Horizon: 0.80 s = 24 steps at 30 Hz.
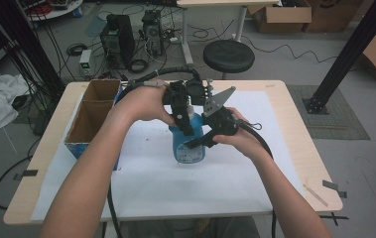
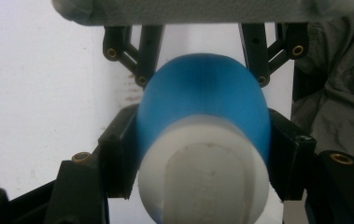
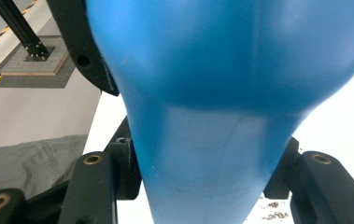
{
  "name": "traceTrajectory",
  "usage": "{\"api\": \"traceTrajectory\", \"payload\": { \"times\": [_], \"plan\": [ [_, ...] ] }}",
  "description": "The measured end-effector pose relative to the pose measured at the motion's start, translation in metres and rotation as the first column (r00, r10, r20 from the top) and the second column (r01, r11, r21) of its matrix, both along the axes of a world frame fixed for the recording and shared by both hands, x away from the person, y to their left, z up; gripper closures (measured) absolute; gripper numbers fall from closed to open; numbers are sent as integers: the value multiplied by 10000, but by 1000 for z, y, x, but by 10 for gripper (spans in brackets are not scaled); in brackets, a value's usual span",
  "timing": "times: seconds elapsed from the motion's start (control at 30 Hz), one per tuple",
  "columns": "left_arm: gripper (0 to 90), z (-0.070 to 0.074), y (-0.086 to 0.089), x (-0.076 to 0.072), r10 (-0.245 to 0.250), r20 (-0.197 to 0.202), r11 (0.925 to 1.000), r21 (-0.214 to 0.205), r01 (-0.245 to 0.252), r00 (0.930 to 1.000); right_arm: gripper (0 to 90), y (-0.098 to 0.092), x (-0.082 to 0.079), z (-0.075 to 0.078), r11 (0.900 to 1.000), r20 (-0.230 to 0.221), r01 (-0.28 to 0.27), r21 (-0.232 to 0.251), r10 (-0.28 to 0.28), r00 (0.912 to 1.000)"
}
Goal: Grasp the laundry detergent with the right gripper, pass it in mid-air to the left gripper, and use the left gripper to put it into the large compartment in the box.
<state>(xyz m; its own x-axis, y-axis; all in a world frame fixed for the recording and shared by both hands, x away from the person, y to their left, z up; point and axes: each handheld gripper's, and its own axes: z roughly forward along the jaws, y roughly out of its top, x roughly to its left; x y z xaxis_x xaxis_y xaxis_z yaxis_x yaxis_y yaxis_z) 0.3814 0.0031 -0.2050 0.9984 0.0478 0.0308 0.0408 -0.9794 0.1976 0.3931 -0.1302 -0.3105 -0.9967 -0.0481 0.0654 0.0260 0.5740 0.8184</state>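
Observation:
A blue bottle (image 1: 189, 145) with a white cap stands upright on the white mat (image 1: 175, 188) in the middle of the table. My left gripper (image 1: 183, 118) comes down from above, and its jaws are shut on the bottle's neck just under the cap. In the left gripper view the white cap (image 2: 202, 172) and blue shoulder sit between the jaws of the left gripper (image 2: 205, 154). My right gripper (image 1: 201, 140) reaches in from the right and is shut on the bottle's body. The blue bottle (image 3: 212, 93) is squeezed between the jaws of the right gripper (image 3: 205, 177).
An open cardboard box (image 1: 92, 111) with two compartments stands at the table's left edge. Beyond the far edge are a black stool (image 1: 228, 55), computer cases and cables on the floor. A black frame post (image 1: 349, 54) rises at the right.

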Motion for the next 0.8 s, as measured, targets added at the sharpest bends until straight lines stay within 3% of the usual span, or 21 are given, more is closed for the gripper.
{"api": "traceTrajectory", "payload": {
  "times": [0.27, 0.33, 0.37, 0.4, 0.53, 0.6, 0.63, 0.67, 0.7, 0.73, 0.77, 0.8],
  "plan": [
    [385, 6, 2, 2, 156, -135, 9997, -176, -158, 9998, 384, 0, -1, -1, 9998, -234, -94, 159, 97, 9997],
    [385, 10, 4, 2, 289, -151, 9994, -177, -292, 9995, 248, 1, -2, -4, 9999, -169, 100, 125, -98, 9998],
    [385, 10, 4, 2, 289, -151, 9994, -177, -292, 9995, 248, 1, -2, -4, 9999, -169, 100, 125, -98, 9998],
    [385, 14, 6, 2, 428, -164, 9990, -145, -431, 9989, 193, 0, -1, -4, 9995, -287, 275, 159, -270, 9992],
    [385, 23, 11, 3, 866, -236, 9961, -147, -870, 9960, 164, -8, -1, -3, 9977, -216, 648, 221, -643, 9977],
    [385, 31, 17, 6, 1473, -322, 9888, -199, -1480, 9886, 170, -14, 0, 0, 9965, -196, 809, 200, -805, 9966],
    [385, 34, 19, 7, 1680, -334, 9854, -218, -1688, 9852, 168, -19, 2, 1, 9955, -169, 937, -143, -939, 9954],
    [385, 38, 22, 9, 1939, -359, 9808, -156, -1945, 9804, 168, -19, 2, 1, 9955, -169, 937, -143, -939, 9954],
    [385, 45, 27, 10, 2426, -327, 9700, -87, -2430, 9696, 172, -25, 3, 3, 9920, -70, 1100, -611, -1106, 9938],
    [386, 45, 27, 10, 2426, -327, 9700, -87, -2430, 9696, 172, -25, 3, 3, 9920, -70, 1100, -611, -1106, 9938],
    [386, 49, 29, 11, 2716, -298, 9624, -1, -2717, 9619, 172, -28, 4, 4, 9904, -88, 1106, -826, -1117, 9937],
    [385, 54, 33, 12, 3140, -261, 9494, 101, -3138, 9491, 177, -34, 4, 6, 9838, -41, 1162, -1369, -1178, 9930]
  ]
}}
